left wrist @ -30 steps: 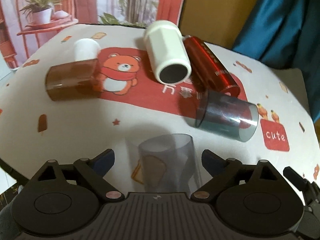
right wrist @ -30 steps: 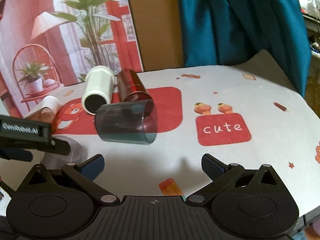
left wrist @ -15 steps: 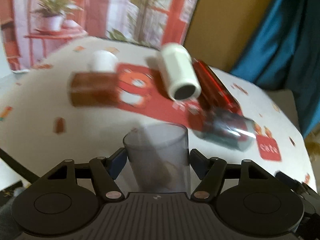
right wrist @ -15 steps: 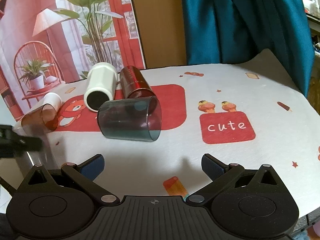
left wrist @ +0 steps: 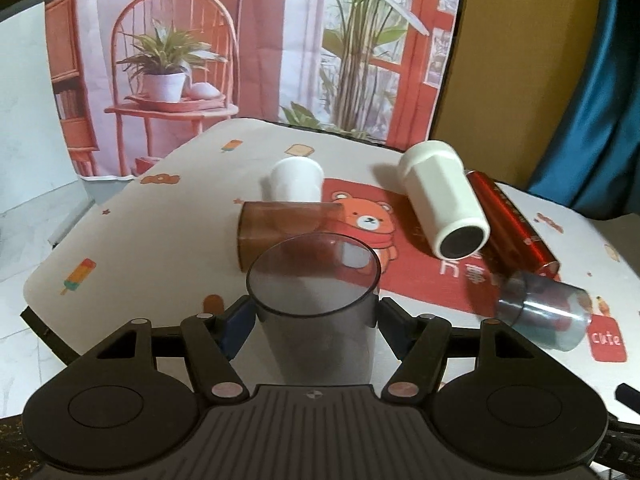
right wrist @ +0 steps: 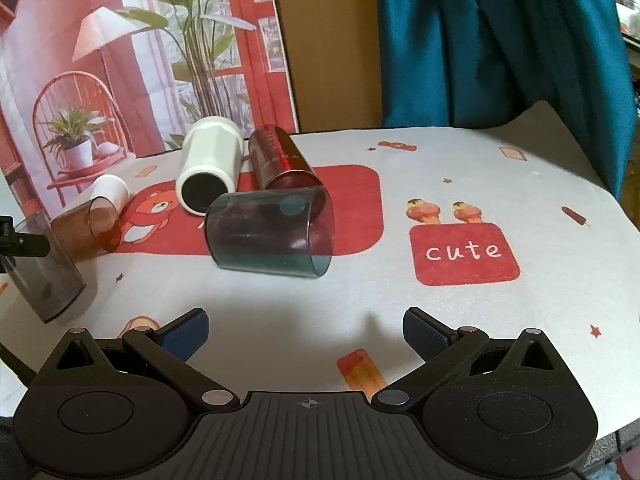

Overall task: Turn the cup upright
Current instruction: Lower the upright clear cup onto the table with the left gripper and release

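Note:
My left gripper (left wrist: 314, 316) is shut on a clear grey cup (left wrist: 316, 320), its open mouth facing up and away, tilted and lifted near the table's near left edge. The same cup (right wrist: 44, 276) shows at the far left of the right wrist view, leaning. My right gripper (right wrist: 306, 330) is open and empty above the front of the table. A second grey cup (right wrist: 272, 236) lies on its side ahead of it.
On the patterned tablecloth (right wrist: 440, 176) lie a brown clear cup (left wrist: 280, 228), a small white cup (left wrist: 294, 180), a white tumbler (left wrist: 444, 204) and a red can (left wrist: 512, 224), all on their sides. A teal curtain (right wrist: 500, 40) hangs behind.
My left gripper closed on the grey cup that stood in front of it, lifted it and tipped it. The right gripper stayed open and barely moved.

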`<state>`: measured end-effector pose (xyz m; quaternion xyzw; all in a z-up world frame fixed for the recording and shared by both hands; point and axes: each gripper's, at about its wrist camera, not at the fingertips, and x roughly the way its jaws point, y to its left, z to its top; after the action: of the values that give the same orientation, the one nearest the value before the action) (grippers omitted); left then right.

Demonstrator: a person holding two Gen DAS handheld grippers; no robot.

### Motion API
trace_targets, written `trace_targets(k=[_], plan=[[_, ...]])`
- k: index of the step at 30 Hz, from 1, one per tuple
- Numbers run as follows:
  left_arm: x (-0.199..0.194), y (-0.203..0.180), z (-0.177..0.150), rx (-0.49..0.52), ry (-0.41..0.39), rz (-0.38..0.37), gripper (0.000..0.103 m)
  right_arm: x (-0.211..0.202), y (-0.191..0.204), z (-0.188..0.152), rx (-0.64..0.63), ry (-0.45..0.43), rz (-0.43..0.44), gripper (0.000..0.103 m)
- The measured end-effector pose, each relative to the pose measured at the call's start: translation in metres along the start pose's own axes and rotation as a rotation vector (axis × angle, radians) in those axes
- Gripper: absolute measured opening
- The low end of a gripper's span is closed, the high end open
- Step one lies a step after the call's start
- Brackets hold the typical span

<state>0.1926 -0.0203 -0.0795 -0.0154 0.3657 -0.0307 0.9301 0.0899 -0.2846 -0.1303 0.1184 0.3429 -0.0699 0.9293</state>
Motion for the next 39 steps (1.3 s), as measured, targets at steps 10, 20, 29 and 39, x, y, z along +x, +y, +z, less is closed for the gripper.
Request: trace_targets(k=[10, 20, 29, 39], plan=[[0.003, -0.002, -0.018, 0.054, -0.003, -0.011, 0.069, 0.001, 0.001, 0.0, -0.007, 0.005, -0.007, 0.103], [-0.007, 0.011, -0.019, 0.03, 0.043, -0.098, 0.1, -0.006, 0.006, 0.002, -0.014, 0.008, -0.001, 0.103], [-0.042, 0.037, -0.017, 0.014, 0.064, -0.027, 0.103, -0.039, 0.012, 0.021, -0.04, 0.03, 0.041, 0.103], [-0.096, 0.043, -0.019, 0.033, 0.08, 0.026, 0.103, -0.098, 0.012, 0.033, -0.003, 0.041, 0.095, 0.103]])
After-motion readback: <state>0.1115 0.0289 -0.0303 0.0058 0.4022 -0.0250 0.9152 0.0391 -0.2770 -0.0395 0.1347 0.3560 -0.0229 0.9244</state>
